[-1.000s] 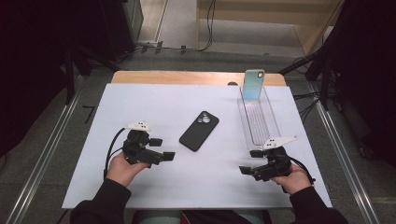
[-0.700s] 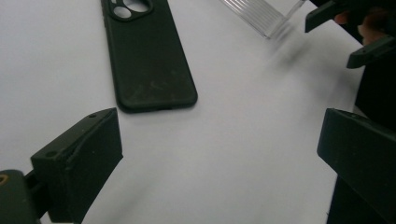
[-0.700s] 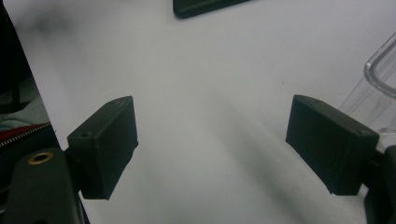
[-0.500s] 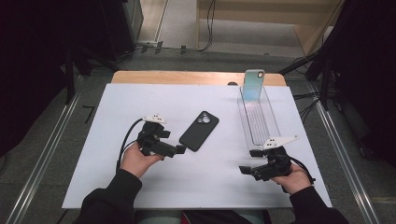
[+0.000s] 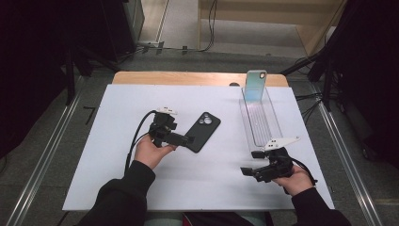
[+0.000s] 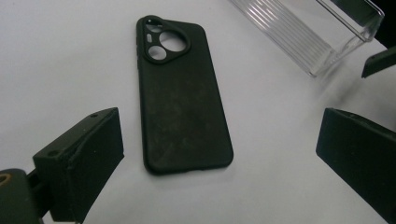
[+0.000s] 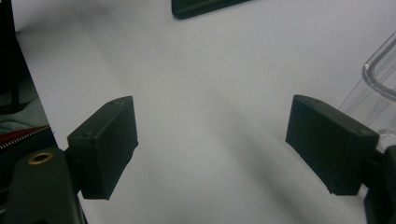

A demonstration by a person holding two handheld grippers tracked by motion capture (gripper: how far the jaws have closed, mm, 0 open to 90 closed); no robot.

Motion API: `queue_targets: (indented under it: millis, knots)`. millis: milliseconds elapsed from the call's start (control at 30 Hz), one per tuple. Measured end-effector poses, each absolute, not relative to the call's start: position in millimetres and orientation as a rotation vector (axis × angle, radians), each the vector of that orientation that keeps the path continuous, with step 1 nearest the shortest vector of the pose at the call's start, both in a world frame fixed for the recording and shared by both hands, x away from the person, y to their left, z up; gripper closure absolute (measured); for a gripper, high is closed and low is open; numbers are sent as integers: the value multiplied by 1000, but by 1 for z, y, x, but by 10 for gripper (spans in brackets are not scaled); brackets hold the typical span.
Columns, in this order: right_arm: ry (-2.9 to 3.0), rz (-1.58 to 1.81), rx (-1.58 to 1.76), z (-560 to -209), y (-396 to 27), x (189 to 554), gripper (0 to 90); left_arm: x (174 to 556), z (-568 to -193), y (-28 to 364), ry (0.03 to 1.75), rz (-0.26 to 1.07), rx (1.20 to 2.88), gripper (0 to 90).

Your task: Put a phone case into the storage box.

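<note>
A black phone [image 5: 203, 132] lies back up in the middle of the white table [image 5: 113, 155], its camera end pointing away from me. My left gripper [image 5: 185, 135] is at the phone's near left end, open, its jaws just short of the phone's edge. In the left gripper view the phone [image 6: 182, 107] lies ahead between the wide-apart jaws of the left gripper [image 6: 222, 128], untouched. My right gripper [image 5: 251, 162] rests open near the table's front right, below the clear tray [image 5: 260, 120]. In its own view the right gripper [image 7: 212, 126] has only bare table between its jaws.
A light blue phone [image 5: 255, 85] stands upright at the far end of the clear tray. The tray's near end [image 6: 313, 37] is in the left gripper view, and its corner [image 7: 380, 79] in the right gripper view. A wooden strip [image 5: 188, 78] borders the table's far edge.
My left gripper has slid to the right across the table and now stands at the black phone. The right gripper has stayed put.
</note>
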State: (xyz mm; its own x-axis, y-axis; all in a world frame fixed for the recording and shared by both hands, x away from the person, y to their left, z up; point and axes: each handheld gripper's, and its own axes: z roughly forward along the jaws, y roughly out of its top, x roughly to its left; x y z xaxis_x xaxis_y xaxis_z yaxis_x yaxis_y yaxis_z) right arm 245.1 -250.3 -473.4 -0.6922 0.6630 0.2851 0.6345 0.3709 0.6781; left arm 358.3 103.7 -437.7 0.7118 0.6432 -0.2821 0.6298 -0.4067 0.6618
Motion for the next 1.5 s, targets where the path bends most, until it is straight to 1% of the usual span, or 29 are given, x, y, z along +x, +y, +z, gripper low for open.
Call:
queue_targets:
  millis: [200, 300, 433, 667, 967, 1500]
  knots:
    - [2572, 1247, 1217, -473, -250, 245, 150, 365, -443, 94, 990, 74, 2137, 7]
    - [2564, 1256, 1218, -472, -251, 246, 150, 368, -444, 89, 1001, 102, 2115, 46]
    - [2558, 1259, 1218, -472, -252, 246, 150, 371, -443, 80, 983, 136, 2147, 47]
    - [2574, 1242, 1206, -474, -249, 245, 150, 379, -449, 67, 1000, 166, 2162, 47]
    - [2562, 1245, 1225, -474, -251, 242, 150, 386, -459, 52, 1001, 176, 2191, 47]
    - [2555, 1243, 1235, -475, -253, 241, 150, 384, -468, 46, 991, 199, 2219, 47]
